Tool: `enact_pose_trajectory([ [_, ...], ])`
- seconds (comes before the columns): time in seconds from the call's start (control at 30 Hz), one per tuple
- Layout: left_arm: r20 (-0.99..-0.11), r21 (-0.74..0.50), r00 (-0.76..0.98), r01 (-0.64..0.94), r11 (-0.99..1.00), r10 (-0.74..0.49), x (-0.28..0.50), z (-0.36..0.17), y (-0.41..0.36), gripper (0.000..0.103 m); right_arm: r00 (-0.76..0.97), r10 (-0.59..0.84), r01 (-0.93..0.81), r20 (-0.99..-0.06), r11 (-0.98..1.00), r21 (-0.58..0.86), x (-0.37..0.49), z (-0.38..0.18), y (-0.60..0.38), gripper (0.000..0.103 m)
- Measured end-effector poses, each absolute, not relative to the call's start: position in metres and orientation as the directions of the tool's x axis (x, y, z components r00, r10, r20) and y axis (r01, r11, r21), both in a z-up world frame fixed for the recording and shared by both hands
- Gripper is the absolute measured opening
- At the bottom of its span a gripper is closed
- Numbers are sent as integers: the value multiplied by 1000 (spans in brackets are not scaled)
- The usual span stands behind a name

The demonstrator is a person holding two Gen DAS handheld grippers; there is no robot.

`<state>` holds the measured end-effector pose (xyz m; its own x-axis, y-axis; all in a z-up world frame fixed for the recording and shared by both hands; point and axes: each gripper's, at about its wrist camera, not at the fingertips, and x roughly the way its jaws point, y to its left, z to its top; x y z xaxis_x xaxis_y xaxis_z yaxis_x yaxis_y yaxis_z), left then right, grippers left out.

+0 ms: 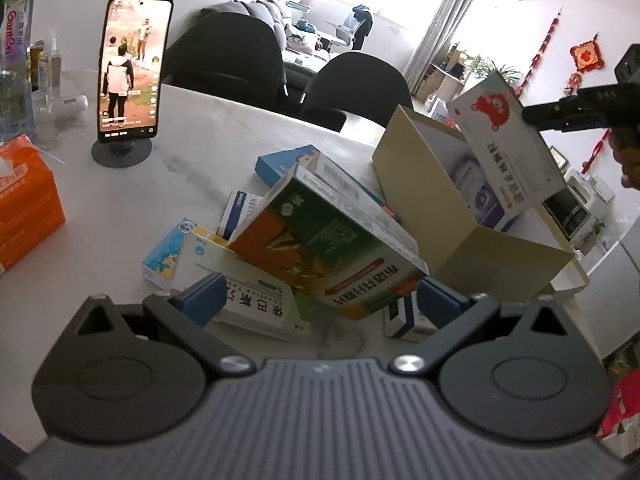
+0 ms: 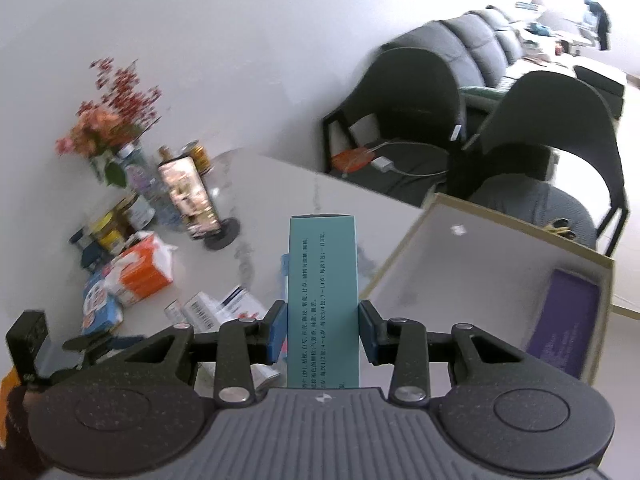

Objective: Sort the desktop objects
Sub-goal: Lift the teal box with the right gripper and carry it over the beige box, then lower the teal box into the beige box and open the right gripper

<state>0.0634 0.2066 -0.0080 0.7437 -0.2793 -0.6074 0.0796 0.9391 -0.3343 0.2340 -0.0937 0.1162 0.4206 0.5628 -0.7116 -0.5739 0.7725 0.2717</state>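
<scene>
- Across the pale marble-look tabletop (image 1: 160,184) the sorting splits in two: loose cartons heaped in the middle, and one container set beside them to take them.
- Beside the heap stands the open tan cardboard box with white inside walls (image 1: 448,216), its mouth upward so cartons can be dropped in; a purple carton (image 2: 564,336) already lies on its floor.
- Above that box's far rim, the right gripper (image 2: 323,330) carries a white medicine carton with a red cartoon bear on one face and a teal printed side (image 1: 506,152). The blue pads press on its two long sides, jaws narrowed to the carton's width, and it sticks out forward, tilted, probably on its way into the box.
- Nearer the left camera, a green-and-orange medicine carton (image 1: 320,252) lies slanted on top of the heap, resting on other cartons.
- Low over it, the left gripper (image 1: 320,300) has its jaws spread wide and grips nothing; that carton's near end sits between the blue fingertips, untouched as far as I can judge, so it looks like the next pick.
</scene>
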Motion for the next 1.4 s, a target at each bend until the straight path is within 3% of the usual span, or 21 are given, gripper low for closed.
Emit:
enact_pose_trajectory([
  [0.4, -616, -327, 732, 97, 940, -290, 72, -7, 196, 103, 526, 371, -371, -765, 910, 186, 278, 74, -123, 41],
  [0.87, -633, -318, 719, 98, 943, -288, 75, -8, 188, 103, 577, 140, -205, -805, 979, 23, 323, 5, -91, 41],
  [1.2, -641, -316, 714, 88, 945, -281, 74, -10, 189, 103, 648, -74, -157, -758, 961, -228, 332, -20, -73, 41],
  [1.23, -642, -317, 713, 87, 944, -281, 74, -10, 189, 103, 660, -103, -153, -744, 952, -267, 332, -22, -71, 32],
  [1.27, -642, -318, 713, 87, 944, -282, 74, -10, 189, 103, 673, -134, -151, -727, 938, -313, 331, -24, -69, 15],
  [1.4, -641, -321, 713, 89, 943, -285, 73, -11, 189, 103, 708, -217, -143, -673, 888, -437, 329, -31, -65, 18],
])
